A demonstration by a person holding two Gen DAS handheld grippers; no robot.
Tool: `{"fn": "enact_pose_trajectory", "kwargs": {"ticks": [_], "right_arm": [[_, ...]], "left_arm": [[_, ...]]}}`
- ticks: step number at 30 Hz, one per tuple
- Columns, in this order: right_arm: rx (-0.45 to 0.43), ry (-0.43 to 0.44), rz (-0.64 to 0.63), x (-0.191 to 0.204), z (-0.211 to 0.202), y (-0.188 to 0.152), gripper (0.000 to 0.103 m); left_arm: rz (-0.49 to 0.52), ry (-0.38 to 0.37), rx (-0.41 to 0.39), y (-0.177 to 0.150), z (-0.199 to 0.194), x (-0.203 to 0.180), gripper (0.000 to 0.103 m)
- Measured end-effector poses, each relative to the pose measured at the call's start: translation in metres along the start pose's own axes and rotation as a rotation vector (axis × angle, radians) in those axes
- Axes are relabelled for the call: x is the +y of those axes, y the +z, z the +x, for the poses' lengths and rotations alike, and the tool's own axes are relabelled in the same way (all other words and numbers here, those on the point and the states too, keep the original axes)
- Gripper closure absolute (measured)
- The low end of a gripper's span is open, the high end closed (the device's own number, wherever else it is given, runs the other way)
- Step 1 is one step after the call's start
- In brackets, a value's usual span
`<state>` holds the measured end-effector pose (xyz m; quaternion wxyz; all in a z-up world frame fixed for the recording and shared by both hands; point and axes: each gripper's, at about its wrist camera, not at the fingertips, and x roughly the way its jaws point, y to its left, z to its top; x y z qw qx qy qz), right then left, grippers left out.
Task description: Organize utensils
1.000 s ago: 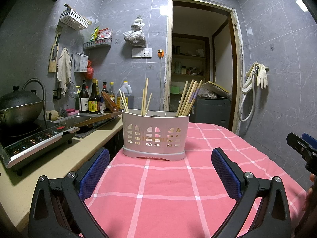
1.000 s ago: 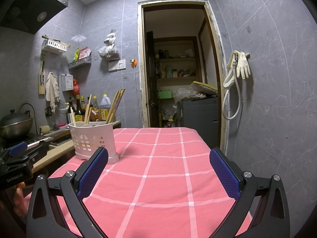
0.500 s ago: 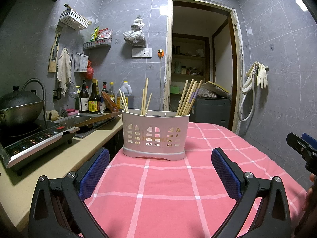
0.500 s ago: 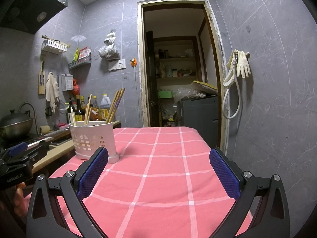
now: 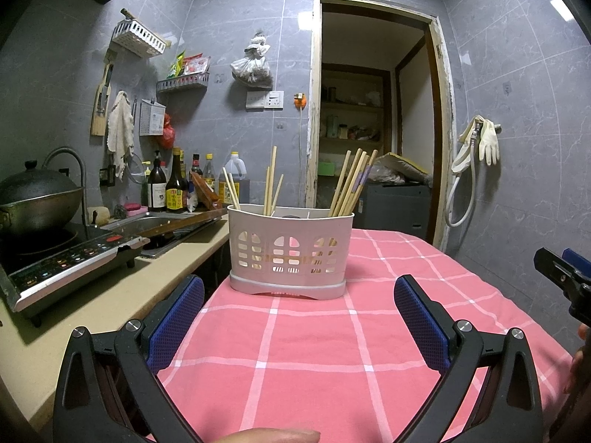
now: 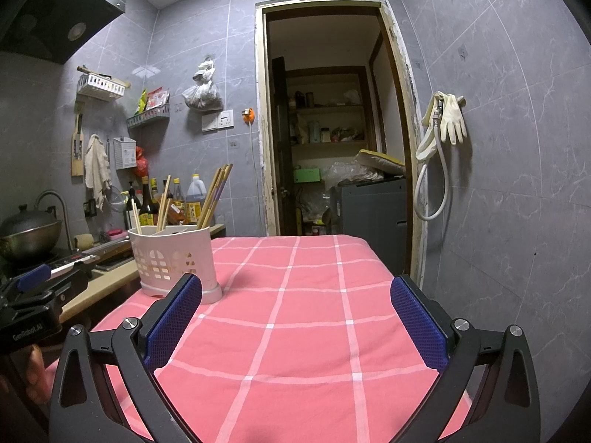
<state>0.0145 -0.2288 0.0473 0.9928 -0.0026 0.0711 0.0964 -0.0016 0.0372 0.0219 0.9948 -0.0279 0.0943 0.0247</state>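
Pink checked cloth covers the table [image 5: 314, 350] in front of you, and on it stands a white plastic utensil holder [image 5: 290, 254], upright, near the table's left edge beside the kitchen counter [image 5: 92, 306]. Wooden chopsticks [image 5: 351, 184] lean out of its compartments, most bunched at the right end, a few in the middle and at the left. Your left gripper [image 5: 299, 317] points straight at the holder with its fingers spread wide and empty. Your right gripper [image 6: 295, 321] hovers over bare cloth, well apart from the holder, fingers also wide and empty.

The holder looks light and top-heavy, so a push high on its wall could tip it toward the counter. Closing on the leaning bundle may catch several chopsticks at once, and thin round sticks could slip or twist between the pads.
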Motion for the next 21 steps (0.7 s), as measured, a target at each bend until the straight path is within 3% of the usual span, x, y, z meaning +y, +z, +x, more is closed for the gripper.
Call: {"fn": "enact_pose_trajectory", "kwargs": {"ticks": [21], "right_arm": [[0.004,0.001,0.002,0.0008,-0.0004,-0.0003,0.0]], "left_arm": [[0.002,0.0,0.003,0.0002,-0.0001,-0.0038,0.002]]}}
